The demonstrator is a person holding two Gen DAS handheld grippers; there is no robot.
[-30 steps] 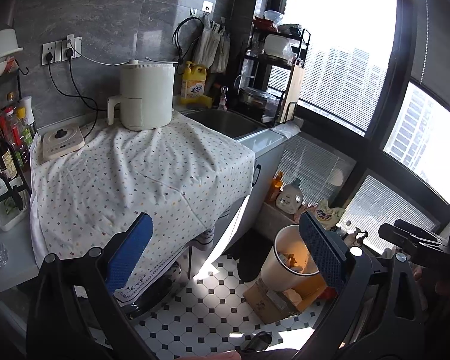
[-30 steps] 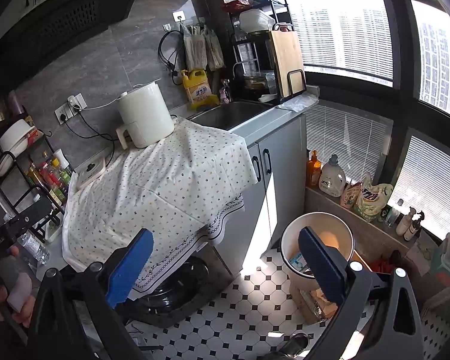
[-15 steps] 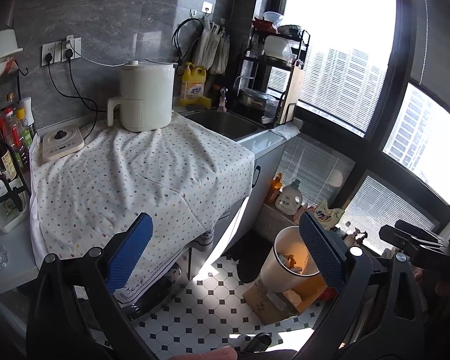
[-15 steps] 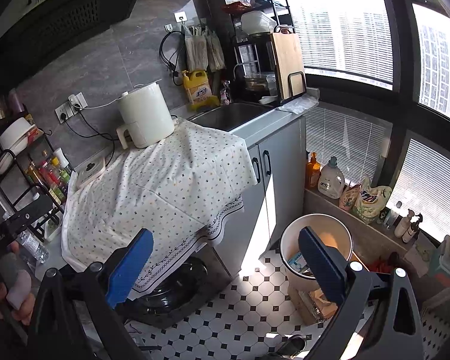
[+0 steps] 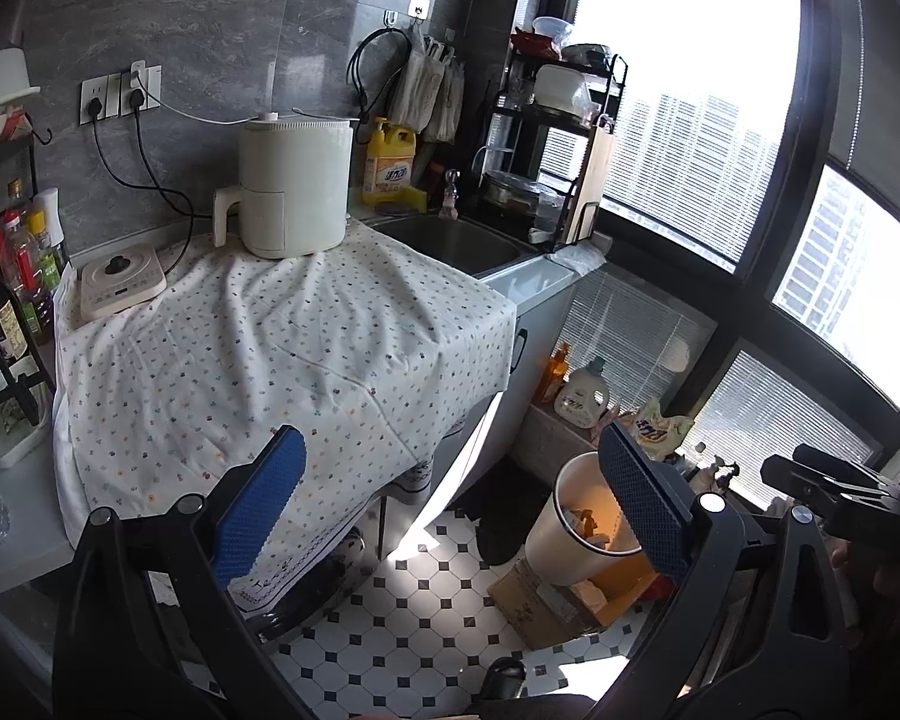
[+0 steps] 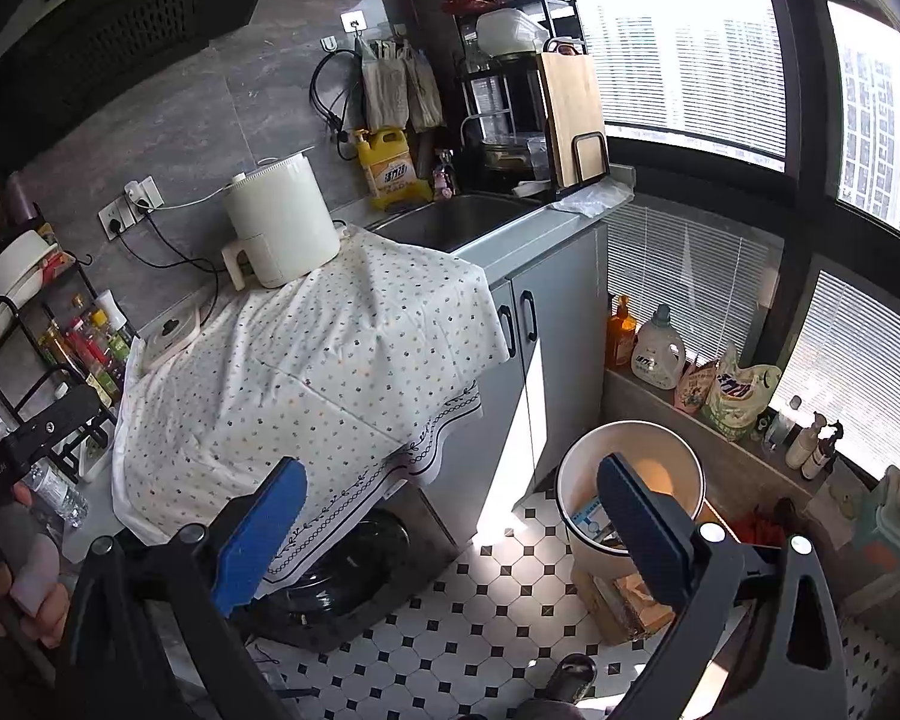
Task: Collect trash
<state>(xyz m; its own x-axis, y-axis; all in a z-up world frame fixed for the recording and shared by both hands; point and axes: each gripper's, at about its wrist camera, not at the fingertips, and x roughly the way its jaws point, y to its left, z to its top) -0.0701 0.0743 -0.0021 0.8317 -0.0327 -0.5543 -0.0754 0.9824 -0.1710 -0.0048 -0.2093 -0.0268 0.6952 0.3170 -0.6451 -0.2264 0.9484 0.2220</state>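
Left wrist view: the left hand-held gripper (image 5: 450,504) is spread wide and holds nothing, poised high, likely for scanning. Below it the cloth-covered tabletop (image 5: 258,360) shows no loose trash. The white trash bin (image 5: 576,534) stands on the floor at the near right beside a cardboard box (image 5: 546,606), handy for drops.

Right wrist view: the right hand-held gripper (image 6: 450,516) is also wide and empty. The bin (image 6: 624,480) sits near the cabinet, already holding some scraps (image 6: 591,519). A hand (image 6: 6,594) grips the other tool at the far left.
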